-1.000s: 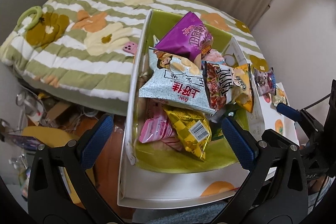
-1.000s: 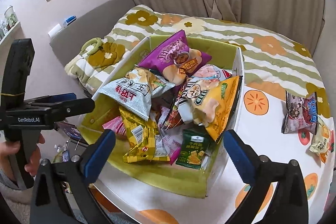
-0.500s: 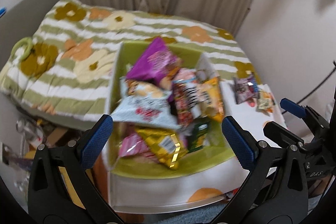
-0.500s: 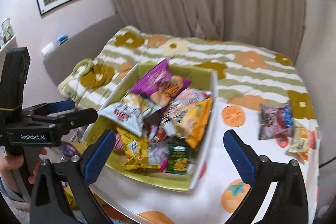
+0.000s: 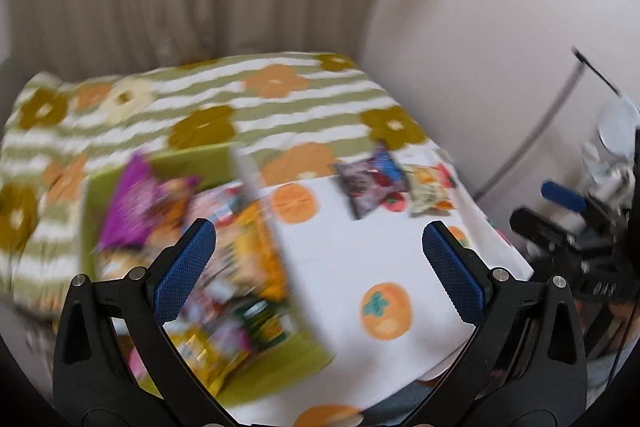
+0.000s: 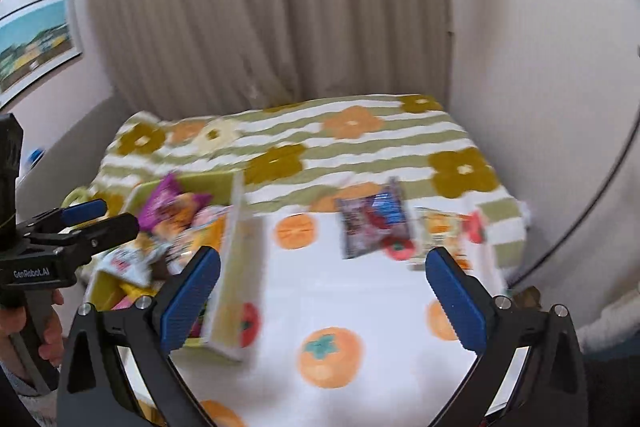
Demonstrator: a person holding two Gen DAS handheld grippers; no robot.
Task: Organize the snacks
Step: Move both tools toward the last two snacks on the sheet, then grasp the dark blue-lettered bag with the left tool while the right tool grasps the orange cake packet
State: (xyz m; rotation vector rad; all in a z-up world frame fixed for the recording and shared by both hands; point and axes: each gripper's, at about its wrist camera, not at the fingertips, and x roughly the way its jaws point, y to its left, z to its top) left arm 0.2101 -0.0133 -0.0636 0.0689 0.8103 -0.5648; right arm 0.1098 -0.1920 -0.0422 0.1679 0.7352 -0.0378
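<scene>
Above the fruit-print tablecloth, your right gripper and left gripper both hang spread wide, holding nothing. Since a second ago both views have swung right, off the green box of snacks toward two loose packets: a dark one and a yellow one. Nothing stands between.

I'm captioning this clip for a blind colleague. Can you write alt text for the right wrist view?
An open black gripper with blue pads hovers over a white, orange-fruit-print tablecloth. Two loose snack packets, one dark and one pale yellow, lie at its far edge. At left, a green box holds snack bags, beside the other gripper; the frame is motion-blurred.
</scene>
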